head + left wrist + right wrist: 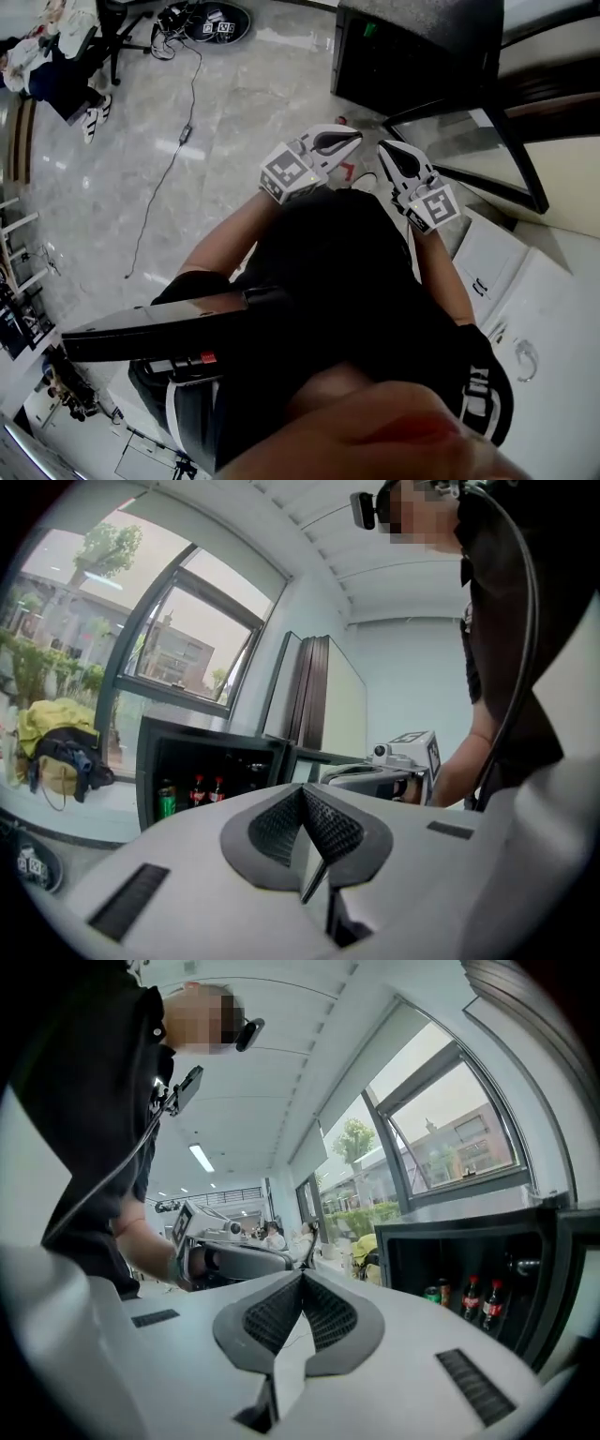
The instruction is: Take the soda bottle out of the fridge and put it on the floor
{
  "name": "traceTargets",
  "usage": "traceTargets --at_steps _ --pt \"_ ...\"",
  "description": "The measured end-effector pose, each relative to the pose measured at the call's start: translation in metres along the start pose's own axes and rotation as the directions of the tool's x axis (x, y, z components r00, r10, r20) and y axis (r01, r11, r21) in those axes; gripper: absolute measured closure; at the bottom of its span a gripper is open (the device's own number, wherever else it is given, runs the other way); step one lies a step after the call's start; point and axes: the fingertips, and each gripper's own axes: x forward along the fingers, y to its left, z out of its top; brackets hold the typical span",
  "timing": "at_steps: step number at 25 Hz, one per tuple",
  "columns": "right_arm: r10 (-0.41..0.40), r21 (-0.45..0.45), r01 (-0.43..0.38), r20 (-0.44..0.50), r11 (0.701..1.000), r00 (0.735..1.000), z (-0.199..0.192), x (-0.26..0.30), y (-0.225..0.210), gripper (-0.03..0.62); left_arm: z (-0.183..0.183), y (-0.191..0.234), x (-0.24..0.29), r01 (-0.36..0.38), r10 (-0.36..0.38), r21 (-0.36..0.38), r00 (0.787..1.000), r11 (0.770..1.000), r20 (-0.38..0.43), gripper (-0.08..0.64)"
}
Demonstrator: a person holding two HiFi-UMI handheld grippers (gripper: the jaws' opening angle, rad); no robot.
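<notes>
The black mini fridge (412,56) stands open at the upper right of the head view, its glass door (487,150) swung toward me. In the right gripper view two red-capped soda bottles (471,1299) and a green can (433,1293) stand inside. The left gripper view shows the same bottles (199,791) and can (166,799). Both grippers hang in the air in front of the fridge, apart from it. My left gripper (352,139) is shut with nothing in it. My right gripper (386,148) is shut and empty too, close beside the left one.
A grey marble floor (234,112) spreads to the left, crossed by a thin cable (169,159). A chair and a seated person's feet (94,112) are at the far left. White panels (525,309) lie at the right. A yellow and black bag (56,747) rests by the window.
</notes>
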Motion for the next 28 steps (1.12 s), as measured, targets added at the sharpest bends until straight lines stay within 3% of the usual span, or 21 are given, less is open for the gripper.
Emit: traceTargets --at_steps 4,14,28 --pt "-0.016 0.004 0.016 0.055 1.0 0.998 0.04 -0.016 0.013 0.58 0.029 -0.022 -0.001 0.023 -0.024 0.091 1.0 0.996 0.005 0.56" --pt "-0.019 -0.049 0.027 0.159 0.998 0.987 0.102 -0.025 0.017 0.58 0.082 -0.035 0.001 0.062 -0.073 0.168 0.996 0.984 0.059 0.56" --pt "-0.021 -0.127 0.042 0.159 0.991 0.987 0.114 -0.021 0.021 0.58 0.095 -0.04 -0.005 0.063 -0.079 0.177 0.993 0.982 0.086 0.56"
